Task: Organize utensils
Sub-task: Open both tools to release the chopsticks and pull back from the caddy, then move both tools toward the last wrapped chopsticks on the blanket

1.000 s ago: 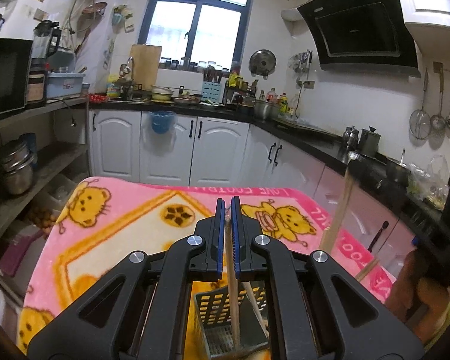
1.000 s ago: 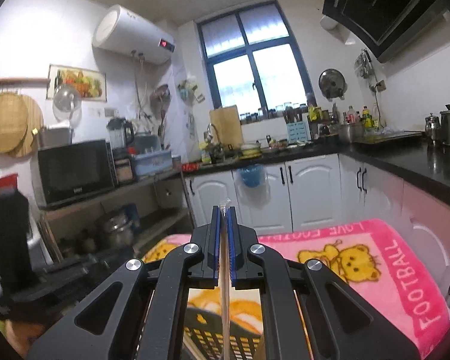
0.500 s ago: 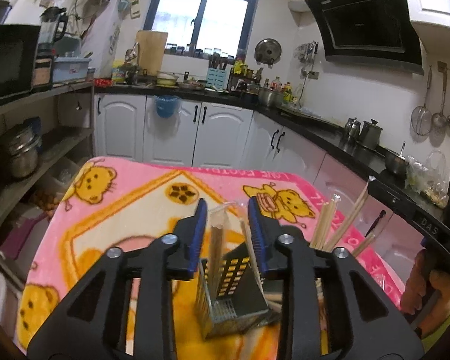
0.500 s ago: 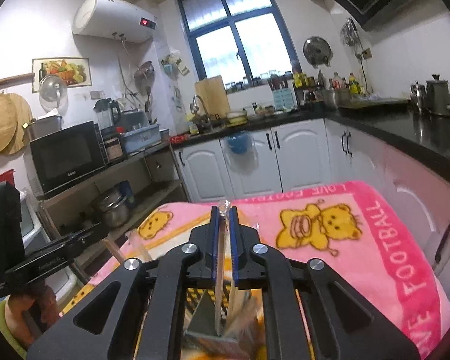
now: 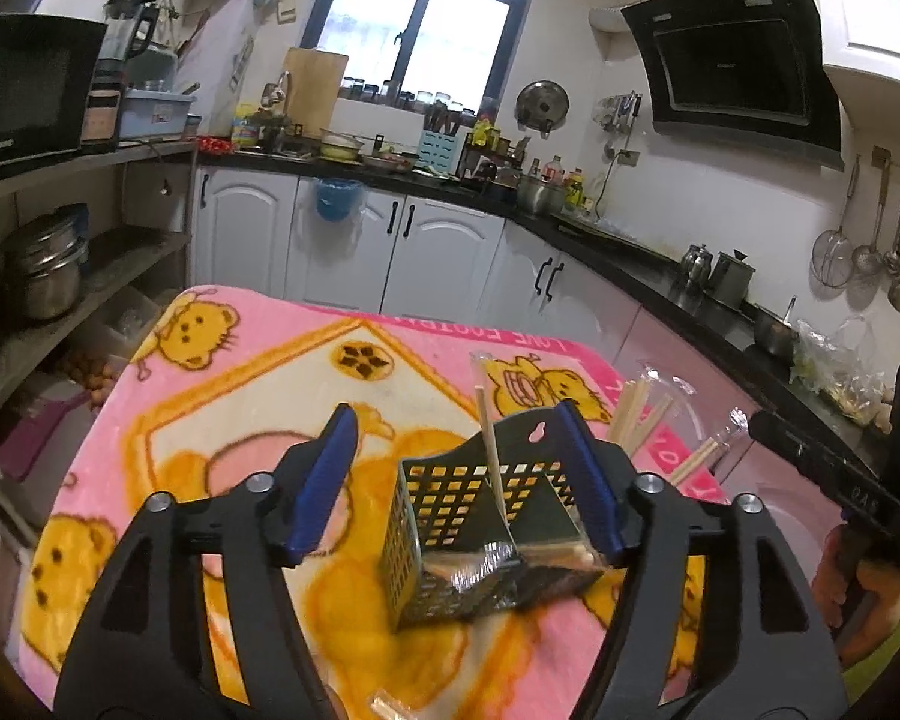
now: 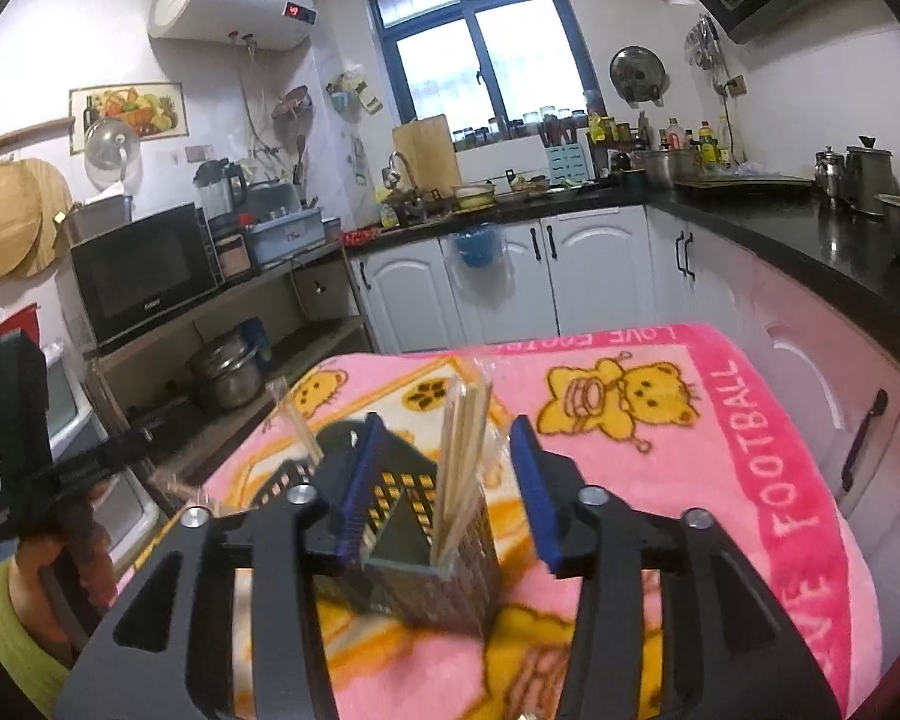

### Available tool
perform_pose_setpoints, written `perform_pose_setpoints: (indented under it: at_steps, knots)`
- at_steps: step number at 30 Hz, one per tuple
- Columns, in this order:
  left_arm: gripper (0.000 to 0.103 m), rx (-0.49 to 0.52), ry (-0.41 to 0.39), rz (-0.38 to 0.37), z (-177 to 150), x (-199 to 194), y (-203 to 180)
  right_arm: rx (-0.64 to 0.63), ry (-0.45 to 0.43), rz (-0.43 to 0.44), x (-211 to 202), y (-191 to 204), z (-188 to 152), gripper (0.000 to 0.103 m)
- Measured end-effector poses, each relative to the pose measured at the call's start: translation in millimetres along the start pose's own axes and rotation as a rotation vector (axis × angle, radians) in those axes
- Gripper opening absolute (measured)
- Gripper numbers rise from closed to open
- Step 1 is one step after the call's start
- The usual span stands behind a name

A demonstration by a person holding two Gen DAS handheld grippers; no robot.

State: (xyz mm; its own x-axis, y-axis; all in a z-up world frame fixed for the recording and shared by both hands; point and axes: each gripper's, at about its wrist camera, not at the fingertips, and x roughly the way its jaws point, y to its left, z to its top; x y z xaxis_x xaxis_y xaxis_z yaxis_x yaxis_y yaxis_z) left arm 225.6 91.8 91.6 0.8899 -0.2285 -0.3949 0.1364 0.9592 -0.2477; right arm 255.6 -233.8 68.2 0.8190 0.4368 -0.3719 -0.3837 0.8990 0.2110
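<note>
Now both tongs wide — holder (image 5: 468, 534) between left tongs (image 5: 459, 474), chopsticks (image 6: 459, 456) between right tongs (image 6: 450, 480).

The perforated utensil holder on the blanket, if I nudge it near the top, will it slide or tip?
Probably tip. The utensil holder stands tall and narrow on a soft, fuzzy blanket, which likely grips its base. Its perforated walls look thin and light, and the chopsticks leaning out above the rim may shift the balance.

Both grippers' fingers (image 5: 324, 477) (image 6: 531, 492) now apart, chopsticks (image 6: 459, 450) released.
</note>
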Motion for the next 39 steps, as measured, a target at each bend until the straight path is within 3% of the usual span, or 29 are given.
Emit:
perform_pose_setpoints:
  at_steps: [7,21,32,39]
  knots:
    - [0.092,-0.029,-0.008,-0.016,-13.8,-20.5,-0.2,0.003,0.047,-0.011,-13.7,-9.4,-22.0,0.055]
    - [0.092,-0.069,0.074,0.011,-56.1,-29.9,6.4,-0.031,0.101,-0.021,-26.1,-5.9,-56.4,0.068]
    - [0.092,-0.031,0.167,0.035,-98.6,-21.7,-1.2,-0.067,0.243,-0.016,-10.8,-0.6,-99.0,0.068]
    - [0.092,-0.057,0.284,0.026,-131.3,-3.7,2.7,-0.063,0.357,-0.037,5.8,-9.1,-126.8,0.068]
